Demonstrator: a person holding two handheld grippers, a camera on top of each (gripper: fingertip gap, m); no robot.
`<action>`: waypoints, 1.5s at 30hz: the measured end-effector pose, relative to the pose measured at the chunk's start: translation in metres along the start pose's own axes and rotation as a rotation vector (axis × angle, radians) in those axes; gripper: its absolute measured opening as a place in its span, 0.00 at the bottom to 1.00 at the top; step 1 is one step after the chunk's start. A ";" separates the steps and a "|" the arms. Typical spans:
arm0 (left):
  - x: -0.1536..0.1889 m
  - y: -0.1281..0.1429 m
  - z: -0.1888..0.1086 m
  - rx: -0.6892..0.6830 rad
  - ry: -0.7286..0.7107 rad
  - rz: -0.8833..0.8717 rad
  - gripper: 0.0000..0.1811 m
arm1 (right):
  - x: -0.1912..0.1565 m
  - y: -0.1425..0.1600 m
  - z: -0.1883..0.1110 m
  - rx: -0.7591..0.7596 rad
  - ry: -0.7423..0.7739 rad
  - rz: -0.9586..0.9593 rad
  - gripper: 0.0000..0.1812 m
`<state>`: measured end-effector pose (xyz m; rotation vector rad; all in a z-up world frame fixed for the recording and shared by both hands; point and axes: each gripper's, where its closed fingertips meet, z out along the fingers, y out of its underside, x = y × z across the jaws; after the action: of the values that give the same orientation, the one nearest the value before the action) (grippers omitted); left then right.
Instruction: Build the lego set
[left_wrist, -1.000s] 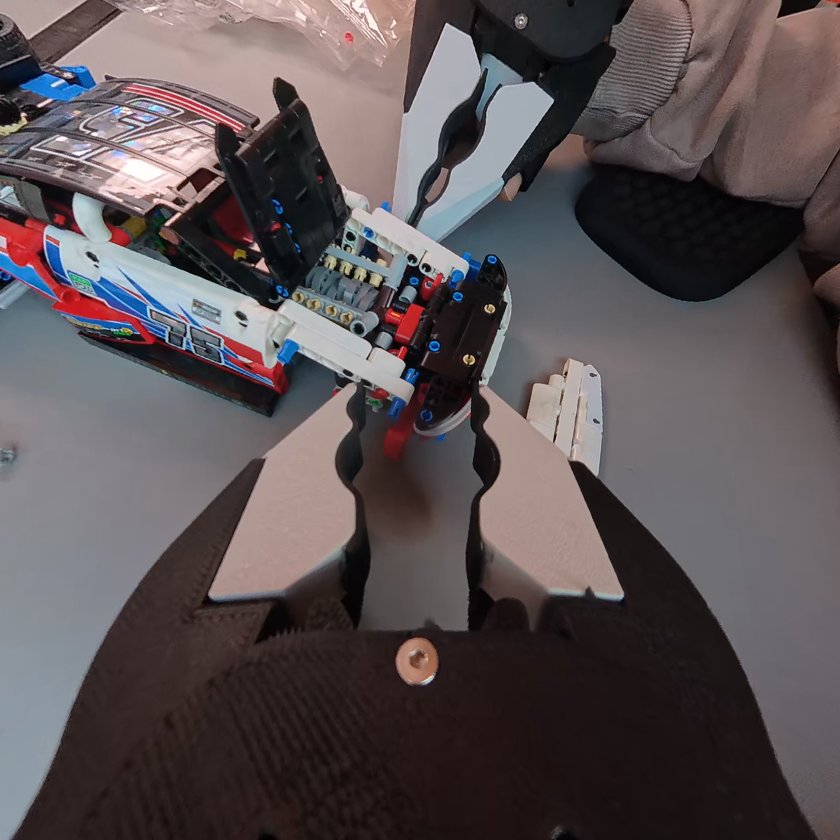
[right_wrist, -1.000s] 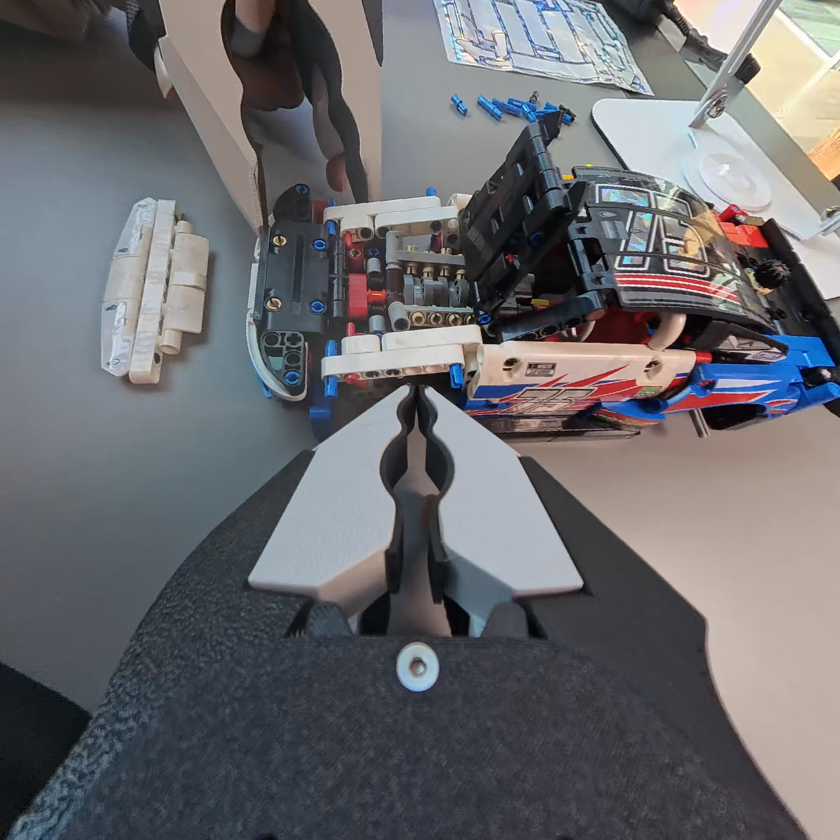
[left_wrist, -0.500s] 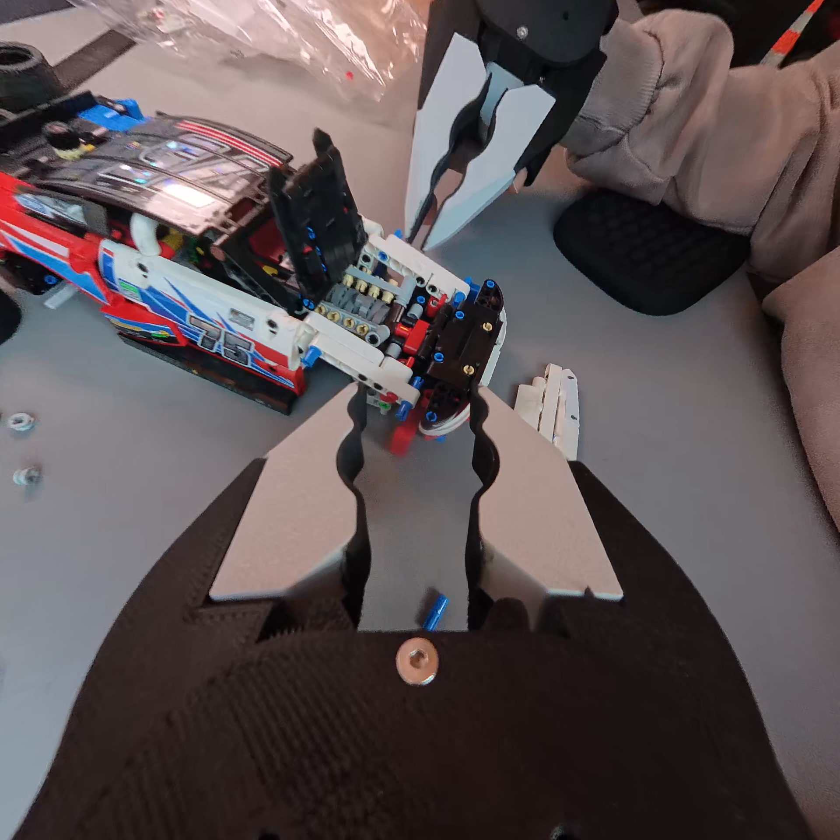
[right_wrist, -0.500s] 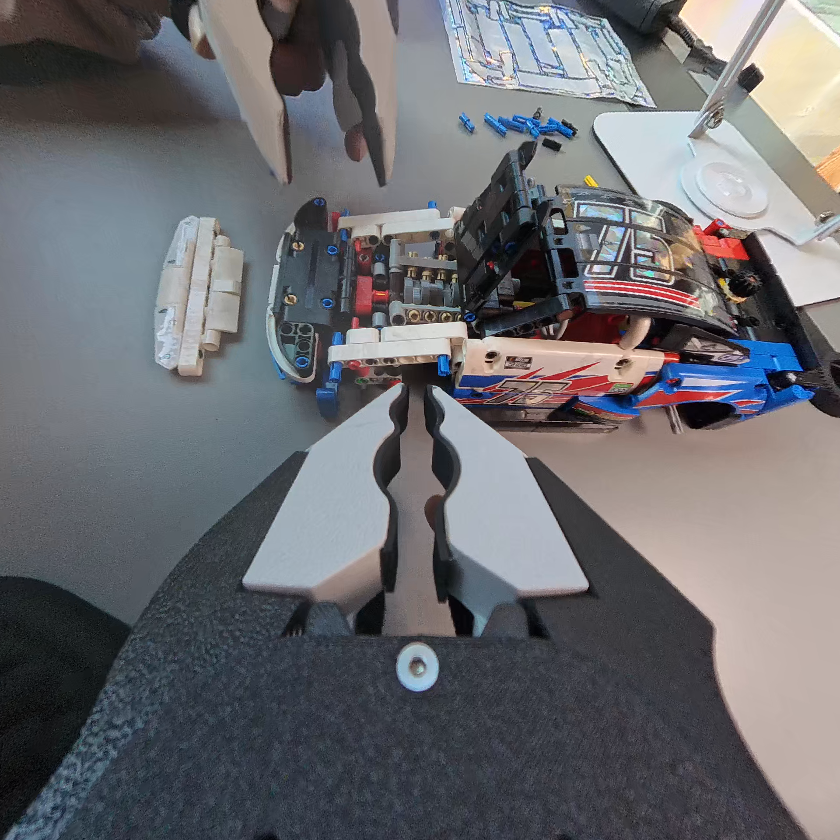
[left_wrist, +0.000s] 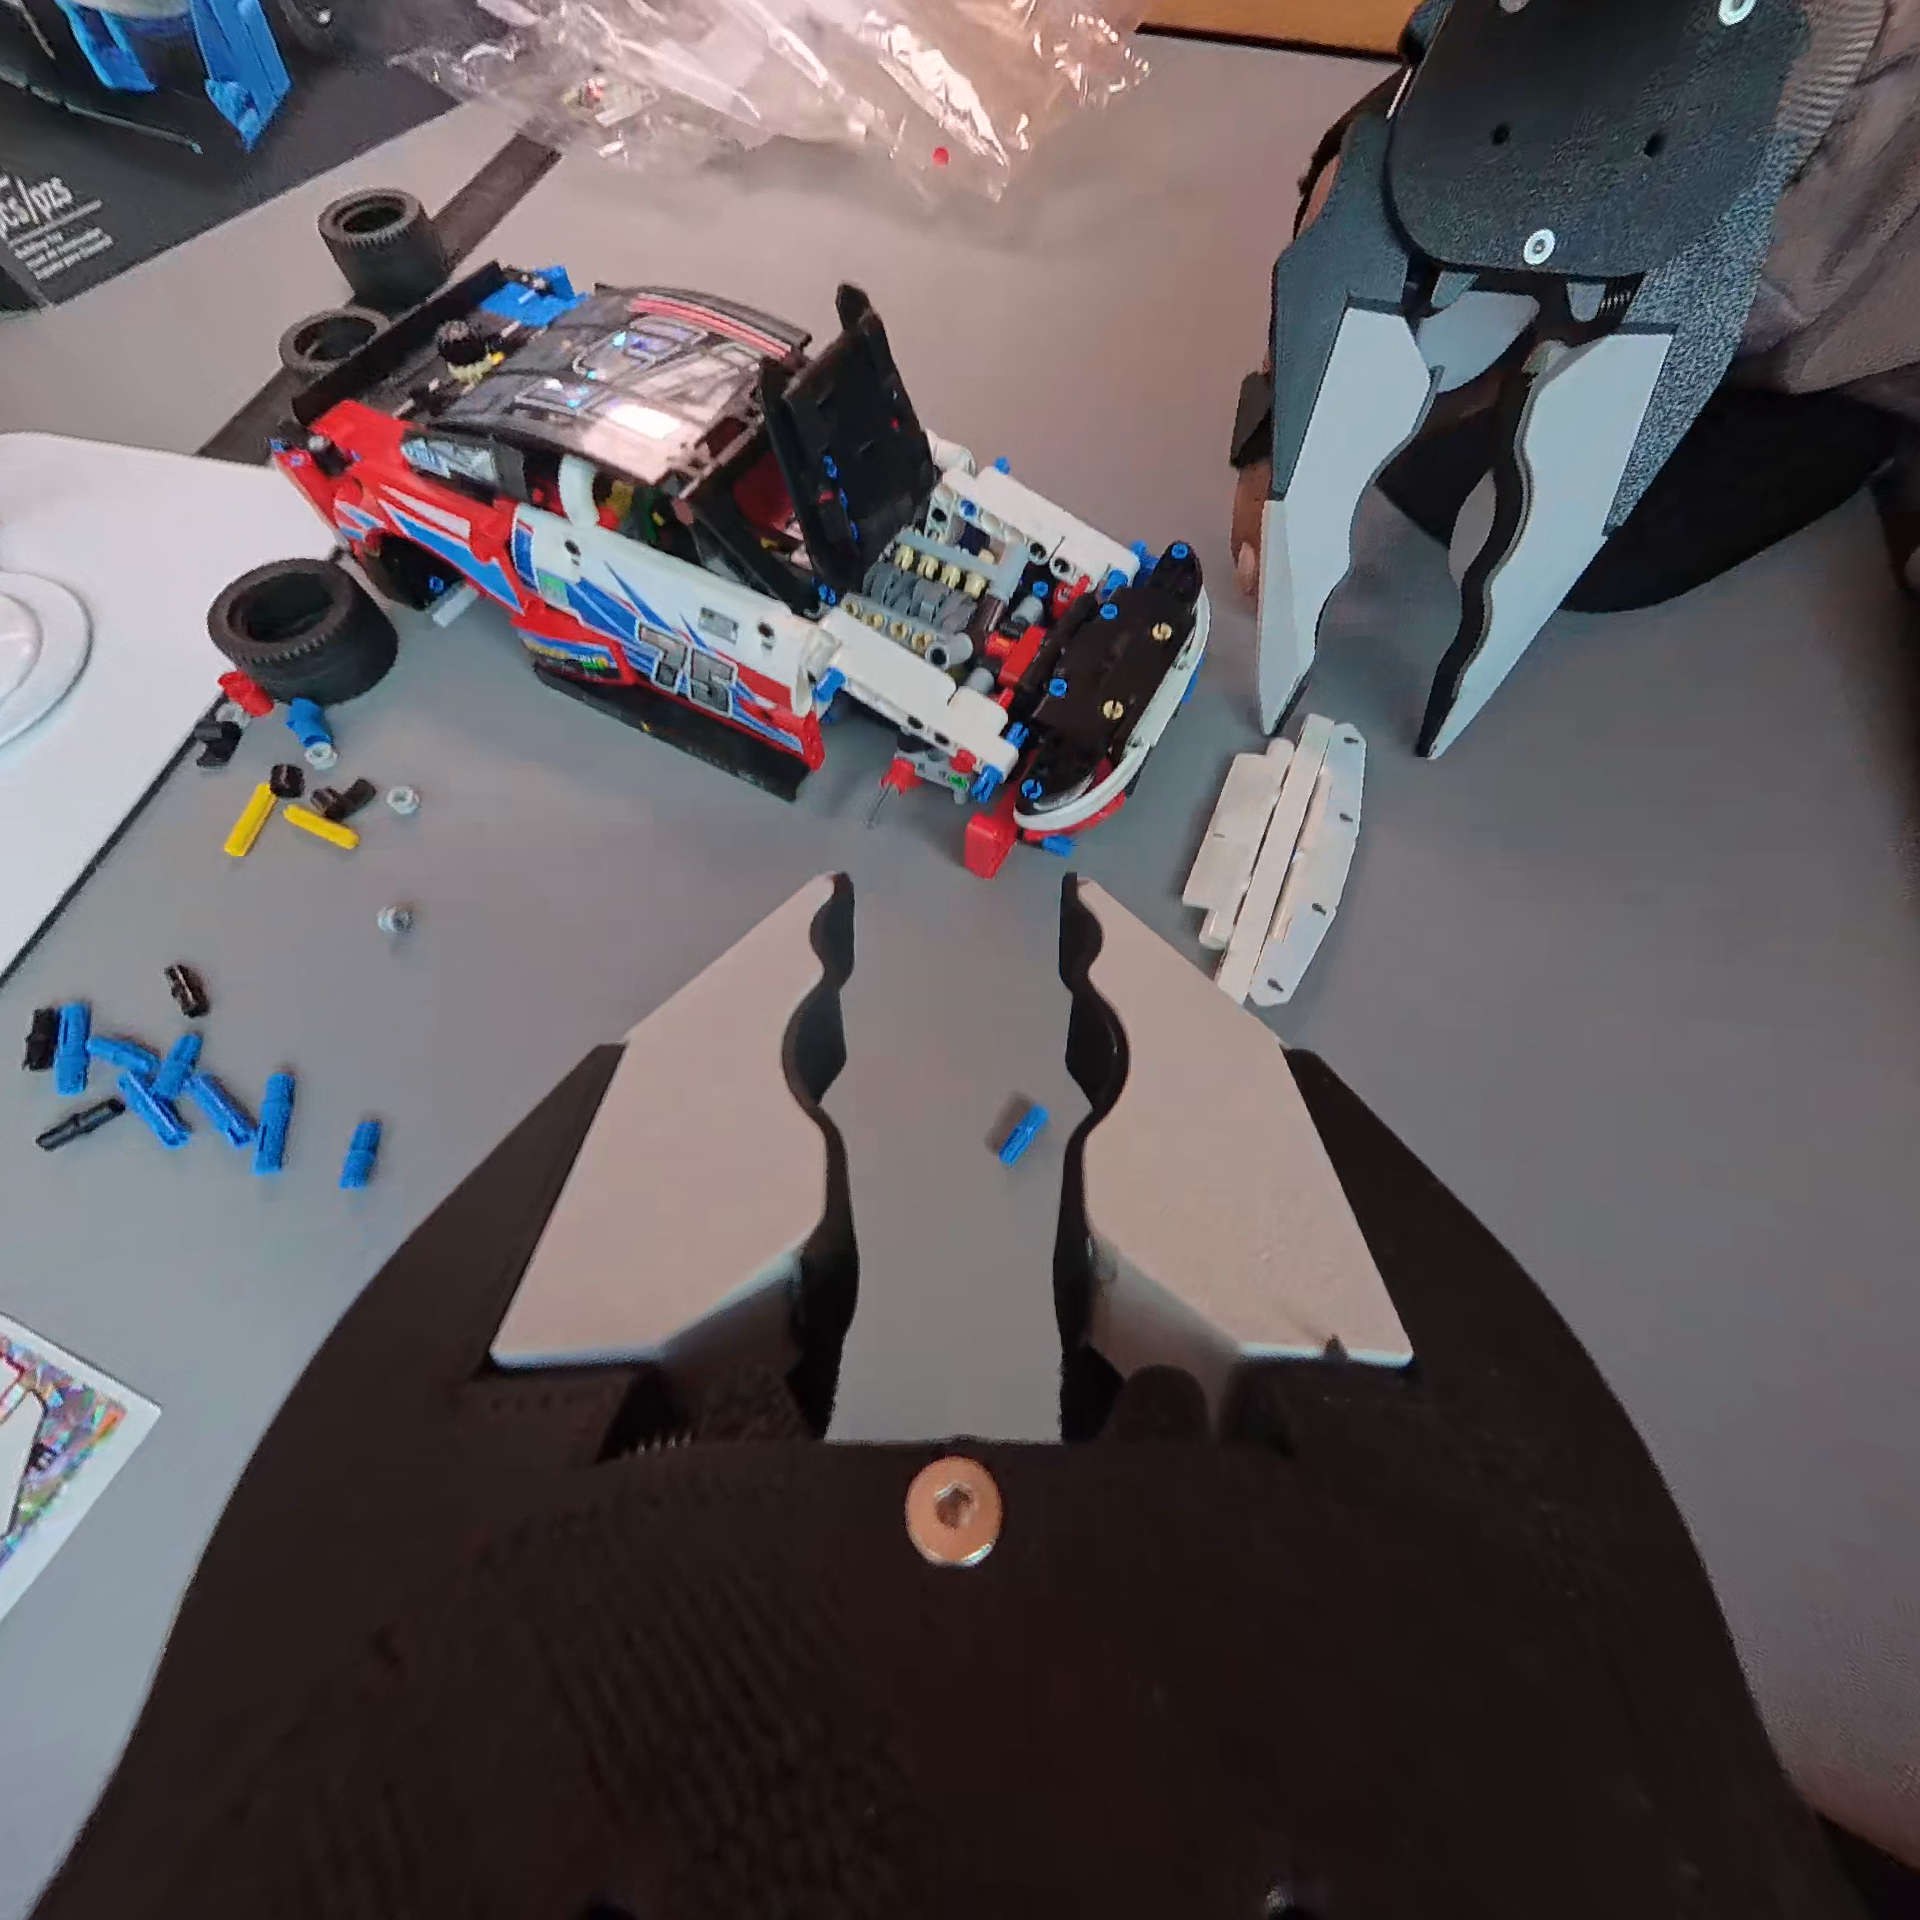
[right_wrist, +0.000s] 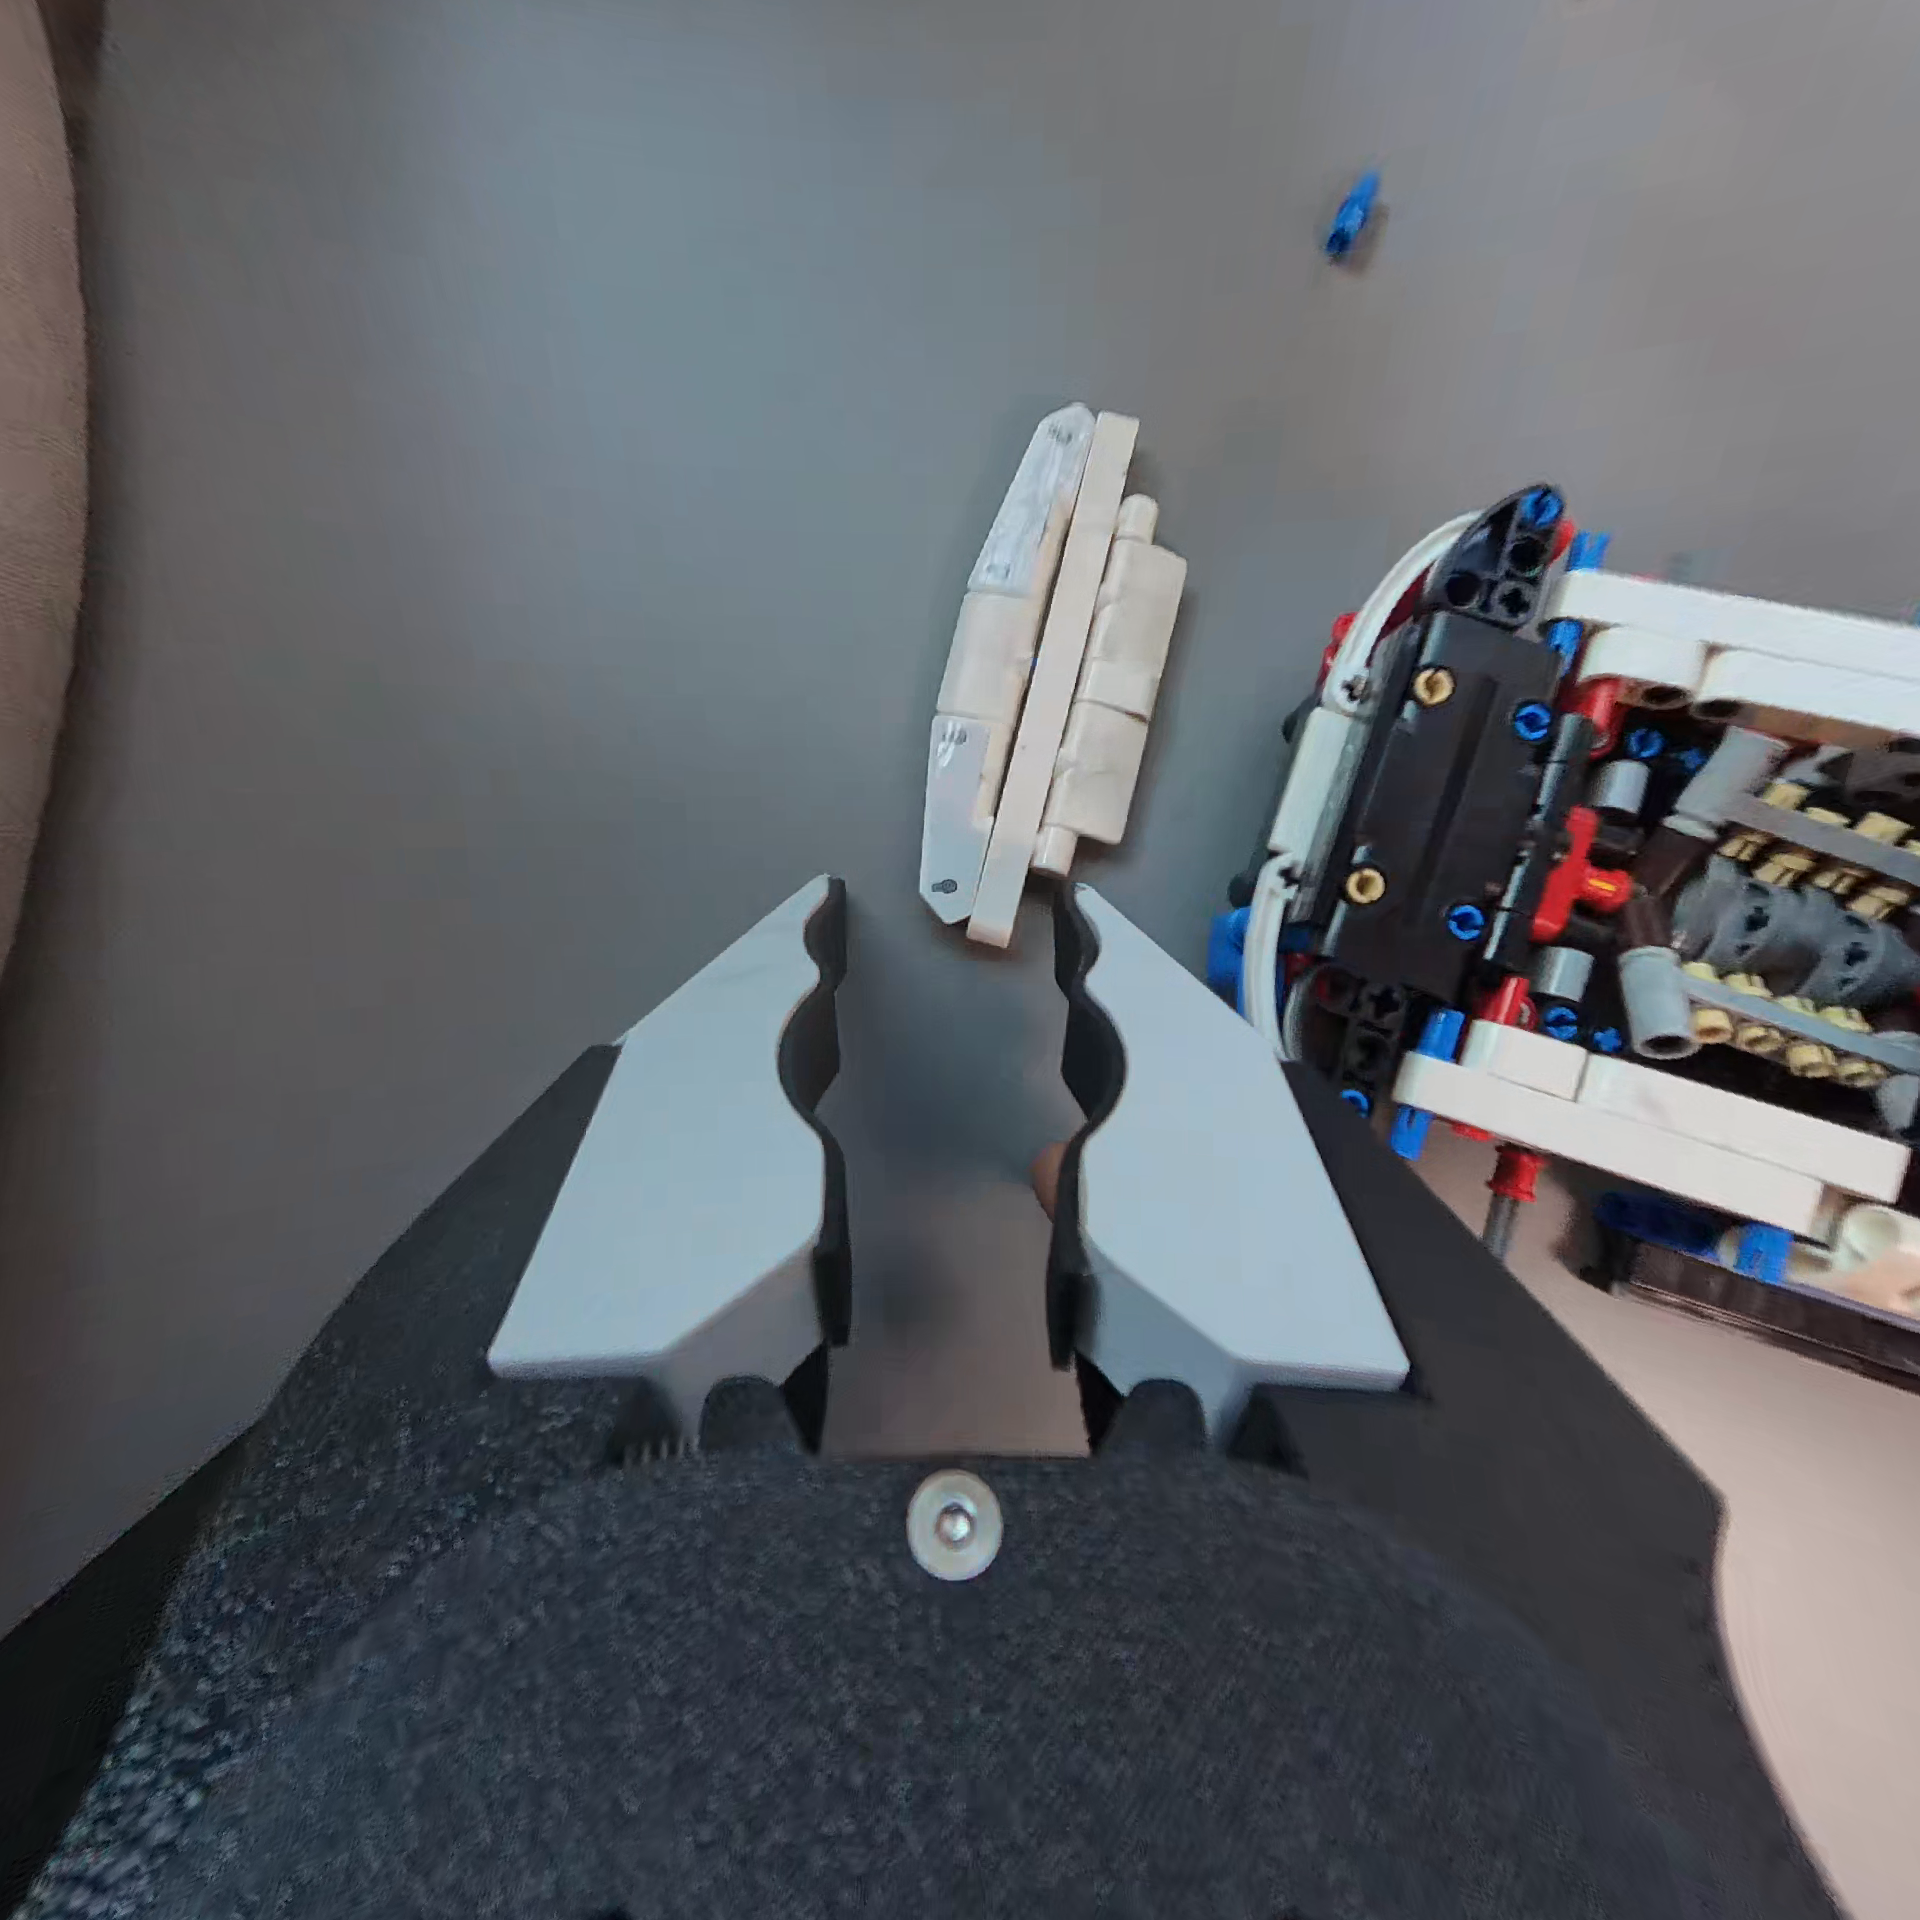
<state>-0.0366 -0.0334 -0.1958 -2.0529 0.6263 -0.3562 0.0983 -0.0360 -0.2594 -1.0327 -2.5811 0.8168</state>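
Observation:
The red, white, blue and black lego race car (left_wrist: 727, 582) stands on the grey table, bonnet flap up, engine bay open. Its front end shows in the right wrist view (right_wrist: 1558, 852). A white lego panel assembly (left_wrist: 1283, 857) lies loose just off the car's nose; it also shows in the right wrist view (right_wrist: 1049, 675). My left gripper (left_wrist: 951, 894) is open and empty, pulled back from the car. My right gripper (right_wrist: 951, 899) is open and empty, tips close to the near end of the white panel. It also shows in the left wrist view (left_wrist: 1351, 727), hanging over the panel.
A lone blue pin (left_wrist: 1023, 1132) lies between my left fingers. Blue pins (left_wrist: 177, 1091), yellow axles (left_wrist: 281, 821), black tyres (left_wrist: 301, 629) and a sticker sheet (left_wrist: 52, 1455) lie to the left. A plastic bag (left_wrist: 790, 73) is at the back. A white stand base (left_wrist: 114, 582) lies far left.
My left gripper has drawn back from the car's nose. My right gripper has opened and swung from the car's side to just in front of the white panel.

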 end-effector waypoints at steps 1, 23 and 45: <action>0.000 0.006 -0.002 0.000 -0.002 -0.013 0.21 | 0.001 -0.002 0.001 0.005 0.011 -0.006 0.18; 0.020 0.068 0.014 -0.271 0.042 0.056 0.01 | -0.002 0.000 -0.016 0.062 -0.018 -0.023 0.15; -0.001 0.074 0.004 -0.272 -0.049 0.045 0.01 | 0.056 0.042 -0.054 -0.102 0.358 0.079 0.22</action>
<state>-0.0573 -0.0624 -0.2603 -2.2945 0.7216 -0.2017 0.1036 0.0498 -0.2393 -1.1943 -2.3080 0.4687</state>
